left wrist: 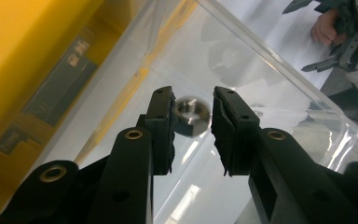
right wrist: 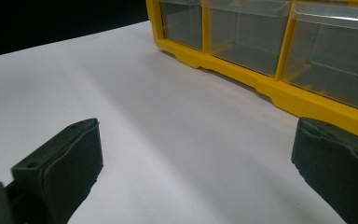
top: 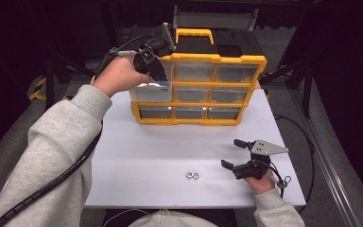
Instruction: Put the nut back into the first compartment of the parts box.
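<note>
My left gripper (left wrist: 193, 116) hangs over a clear plastic drawer (left wrist: 242, 60) and is shut on a small steel nut (left wrist: 192, 116), which sits between its fingertips. In the high view this left gripper (top: 157, 75) points down into the drawer (top: 149, 92), which is pulled out of the middle row at the left of the yellow organizer (top: 217, 59). Two more nuts (top: 192, 175) lie side by side on the white table near its front edge. Just right of them my right gripper (top: 236, 153) rests low over the table, open and holding nothing; its jaws (right wrist: 196, 172) stand wide apart.
The organizer (right wrist: 270, 88) stands at the back of the white table (top: 137, 156), with several clear drawers in yellow frames and a yellow handle (top: 194, 34) on top. Dark floor and stands surround the table. The left gripper's cable (top: 61, 177) runs along the grey sleeve.
</note>
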`<state>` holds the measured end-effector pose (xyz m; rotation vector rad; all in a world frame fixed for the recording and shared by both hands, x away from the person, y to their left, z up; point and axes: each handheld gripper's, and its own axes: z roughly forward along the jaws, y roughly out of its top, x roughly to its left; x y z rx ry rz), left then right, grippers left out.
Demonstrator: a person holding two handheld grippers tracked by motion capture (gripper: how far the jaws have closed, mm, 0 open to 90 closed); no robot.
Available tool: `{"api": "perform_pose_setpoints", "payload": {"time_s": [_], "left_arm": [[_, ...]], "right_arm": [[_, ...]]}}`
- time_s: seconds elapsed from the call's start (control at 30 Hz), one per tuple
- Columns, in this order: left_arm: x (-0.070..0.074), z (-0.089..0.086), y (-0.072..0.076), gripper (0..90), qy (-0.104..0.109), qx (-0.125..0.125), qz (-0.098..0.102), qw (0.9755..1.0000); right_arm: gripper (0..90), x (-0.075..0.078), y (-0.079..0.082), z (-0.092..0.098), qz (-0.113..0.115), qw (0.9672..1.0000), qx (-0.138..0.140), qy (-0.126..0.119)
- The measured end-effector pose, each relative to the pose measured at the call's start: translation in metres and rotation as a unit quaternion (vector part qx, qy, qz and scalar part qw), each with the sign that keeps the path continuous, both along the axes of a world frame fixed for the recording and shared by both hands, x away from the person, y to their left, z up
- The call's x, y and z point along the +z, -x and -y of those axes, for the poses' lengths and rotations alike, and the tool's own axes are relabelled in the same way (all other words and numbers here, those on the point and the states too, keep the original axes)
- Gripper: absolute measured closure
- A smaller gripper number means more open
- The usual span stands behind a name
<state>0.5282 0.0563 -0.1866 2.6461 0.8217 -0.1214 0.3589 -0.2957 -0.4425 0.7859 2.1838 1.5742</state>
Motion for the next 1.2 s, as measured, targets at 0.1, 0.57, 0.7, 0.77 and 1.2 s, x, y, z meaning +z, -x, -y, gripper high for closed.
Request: {"api": "perform_pose_setpoints", "payload": {"time_s": [0.1, 0.57, 0.7, 0.77, 1.2], "left_arm": [[0.0, -0.002, 0.0, 69.4, 0.003, 0.002, 0.001, 1.0], [0.036, -0.019, 0.03, 57.5, 0.032, 0.0, 0.103, 0.9942], [0.052, -0.029, 0.044, 45.4, 0.051, -0.002, 0.129, 0.9903], [0.057, -0.031, 0.054, 42.7, 0.06, -0.02, 0.131, 0.9893], [0.018, -0.011, 0.112, 29.1, 0.048, -0.143, 0.119, 0.9814]], "right_arm": [[2.4, 0.0, 0.0, 0.0, -0.002, 1.0, 0.003, 0.001], [2.4, 0.0, 0.0, 0.0, -0.001, 1.0, 0.003, 0.0], [2.4, 0.0, 0.0, -0.001, -0.002, 1.0, 0.003, 0.0], [2.4, 0.0, 0.0, -0.001, -0.001, 1.0, 0.002, -0.001], [2.4, 0.001, 0.001, 0.0, 0.003, 1.0, 0.001, -0.003]]}}
